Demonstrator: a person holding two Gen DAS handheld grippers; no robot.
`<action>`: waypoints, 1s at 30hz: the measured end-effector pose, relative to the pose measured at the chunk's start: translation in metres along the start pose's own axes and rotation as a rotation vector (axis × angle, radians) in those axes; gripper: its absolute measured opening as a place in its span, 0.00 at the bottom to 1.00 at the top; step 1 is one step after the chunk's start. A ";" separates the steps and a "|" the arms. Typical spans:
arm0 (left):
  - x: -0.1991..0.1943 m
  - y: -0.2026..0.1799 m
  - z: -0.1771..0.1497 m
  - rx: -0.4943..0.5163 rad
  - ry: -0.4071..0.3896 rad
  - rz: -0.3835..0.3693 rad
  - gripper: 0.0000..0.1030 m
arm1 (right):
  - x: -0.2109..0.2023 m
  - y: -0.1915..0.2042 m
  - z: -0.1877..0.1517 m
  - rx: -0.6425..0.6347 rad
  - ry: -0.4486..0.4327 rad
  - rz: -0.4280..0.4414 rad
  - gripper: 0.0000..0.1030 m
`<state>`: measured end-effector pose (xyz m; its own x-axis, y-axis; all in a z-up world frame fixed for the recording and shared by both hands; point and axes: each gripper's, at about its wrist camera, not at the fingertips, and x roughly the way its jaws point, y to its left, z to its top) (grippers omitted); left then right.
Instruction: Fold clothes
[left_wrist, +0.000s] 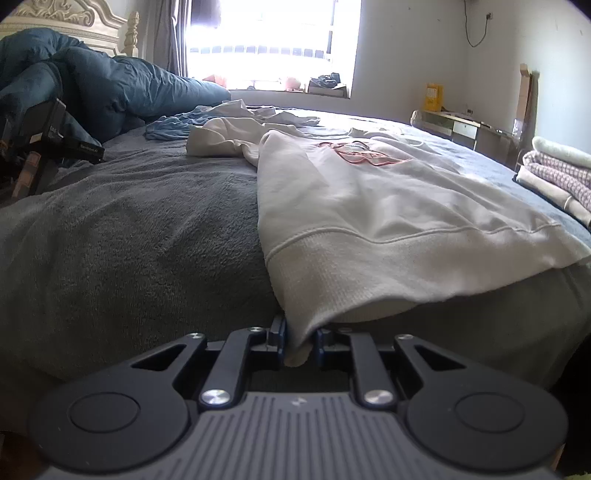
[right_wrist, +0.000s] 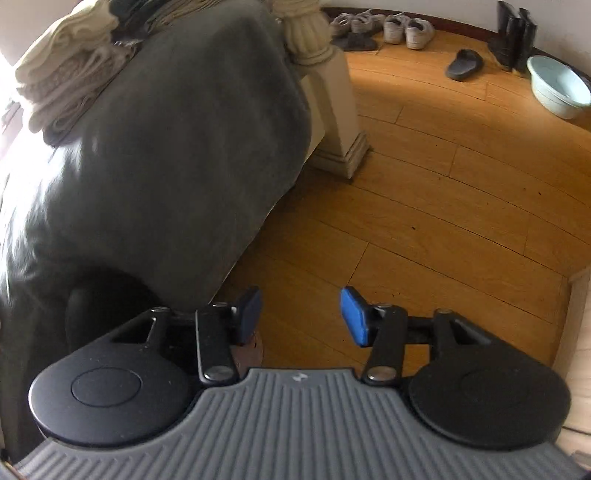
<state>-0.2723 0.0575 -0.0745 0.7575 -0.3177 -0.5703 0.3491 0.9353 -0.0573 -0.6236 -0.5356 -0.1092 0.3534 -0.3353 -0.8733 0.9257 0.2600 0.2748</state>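
A: What do the left gripper (left_wrist: 300, 341)'s fingers have?

B: They are pinched narrow on the ribbed hem corner of the white sweatshirt (left_wrist: 369, 206). The cloth hangs down between them, over the bed's near edge. Ahead of the fingers the sweatshirt lies spread flat on the grey blanket (left_wrist: 129, 229), its pink outlined print (left_wrist: 364, 152) further up.

A: Texture?

B: The hem is knitted in fine ribs and the body is smooth. The blanket is a napped fleece. Beyond the sweatshirt lies a crumpled cream garment (left_wrist: 221, 138), then a pale blue one (left_wrist: 173, 123), and a dark teal duvet (left_wrist: 110, 85) is heaped ahead to the left, near the carved headboard (left_wrist: 74, 16). Far right of the fingers sits a stack of folded clothes (left_wrist: 557, 173), one of them checked.

A: And the right gripper (right_wrist: 300, 315)?

B: Its fingers stand wide apart with nothing between them, the blue pad (right_wrist: 354, 315) of one facing inward. They hang over a wooden plank floor (right_wrist: 424, 206), which the left view never shows. Left of the fingers the blanket drapes down the bed's side. Further ahead there is a cream turned bedpost (right_wrist: 325, 74) on a square foot.

A: Anything past that?

B: Far ahead there are pale sneakers (right_wrist: 402, 27), a dark slide sandal (right_wrist: 464, 64), black boots (right_wrist: 513, 35) and a round pale green basin (right_wrist: 559, 86). The sweatshirt does not appear in this view.
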 end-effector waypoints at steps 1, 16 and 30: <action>0.000 0.000 0.000 0.001 0.001 0.000 0.16 | 0.001 0.003 0.002 0.005 -0.004 -0.002 0.53; 0.000 0.001 -0.001 -0.020 -0.019 -0.014 0.16 | -0.049 0.226 -0.091 -1.131 -0.593 0.277 0.59; 0.003 0.002 -0.002 -0.041 -0.045 -0.029 0.18 | -0.077 0.262 -0.122 -1.151 -0.507 0.681 0.65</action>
<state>-0.2706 0.0592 -0.0782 0.7717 -0.3508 -0.5304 0.3494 0.9308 -0.1072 -0.4247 -0.3307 -0.0186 0.9127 -0.0665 -0.4032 0.0225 0.9933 -0.1129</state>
